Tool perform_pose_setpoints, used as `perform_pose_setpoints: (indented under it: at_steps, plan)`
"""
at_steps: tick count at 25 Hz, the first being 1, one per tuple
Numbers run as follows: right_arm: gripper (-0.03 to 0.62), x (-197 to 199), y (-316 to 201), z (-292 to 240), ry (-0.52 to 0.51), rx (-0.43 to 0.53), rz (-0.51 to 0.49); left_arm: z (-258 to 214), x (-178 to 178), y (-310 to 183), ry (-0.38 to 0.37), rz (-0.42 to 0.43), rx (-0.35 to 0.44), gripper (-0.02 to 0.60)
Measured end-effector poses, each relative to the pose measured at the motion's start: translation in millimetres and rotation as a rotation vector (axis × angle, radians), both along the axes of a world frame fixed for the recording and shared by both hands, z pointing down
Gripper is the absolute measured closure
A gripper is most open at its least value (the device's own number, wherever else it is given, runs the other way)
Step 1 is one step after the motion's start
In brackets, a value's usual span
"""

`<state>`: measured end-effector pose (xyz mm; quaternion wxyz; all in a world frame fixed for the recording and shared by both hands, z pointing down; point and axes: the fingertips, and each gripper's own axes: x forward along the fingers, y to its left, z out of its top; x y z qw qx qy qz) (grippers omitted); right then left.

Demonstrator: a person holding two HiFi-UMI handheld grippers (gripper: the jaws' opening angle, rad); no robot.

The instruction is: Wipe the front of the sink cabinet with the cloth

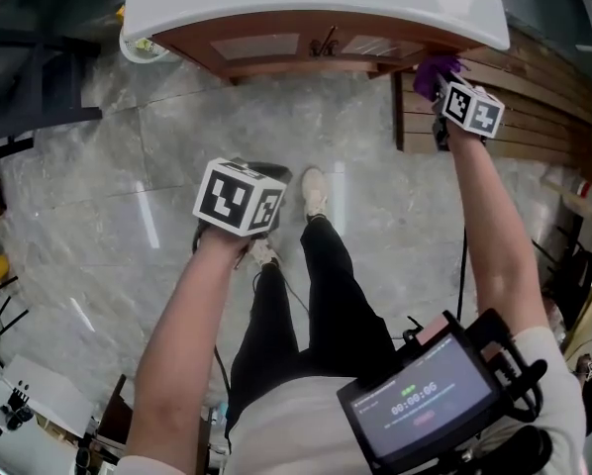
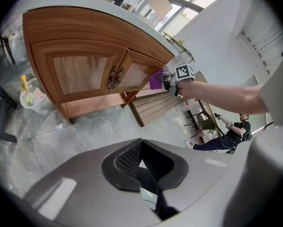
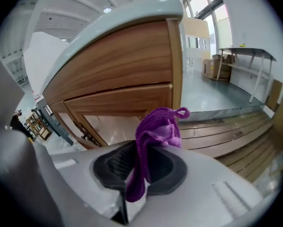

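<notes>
The right gripper (image 3: 140, 170) clamps the purple cloth (image 3: 156, 129) at the right end of the cabinet (image 3: 118, 74) front; whether the cloth touches the wood is unclear. The front runs leftward from the cloth, so the wipe likely goes that way. The left gripper (image 2: 142, 167), jaws together and empty, hangs well back.

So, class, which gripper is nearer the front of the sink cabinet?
Right. The right gripper holds the purple cloth by the cabinet's right front corner; the left gripper hangs back over the floor, well short of it.
</notes>
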<state>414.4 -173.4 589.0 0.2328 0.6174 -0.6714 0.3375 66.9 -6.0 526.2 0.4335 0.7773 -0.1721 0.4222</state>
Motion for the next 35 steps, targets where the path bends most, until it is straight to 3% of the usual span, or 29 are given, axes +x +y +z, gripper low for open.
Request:
perform_pose_setpoints:
  at_steps: [17, 25, 35]
  plan:
    - [0.539, -184.3, -35.3, 1.2, -0.147, 0.000, -0.278, -3.4, -31.4, -2.5, 0.011, -0.080, -0.004, 0.574]
    - [0.539, -251.4, -36.1, -1.0, -0.191, -0.008, -0.325, -6.0, -58.7, 4.3, 0.019, -0.122, -0.009, 0.574]
    - [0.539, -359.1, -55.4, 1.3, -0.220, -0.002, -0.460, -5.3, -96.9, 9.7, 0.017, -0.187, -0.009, 0.574]
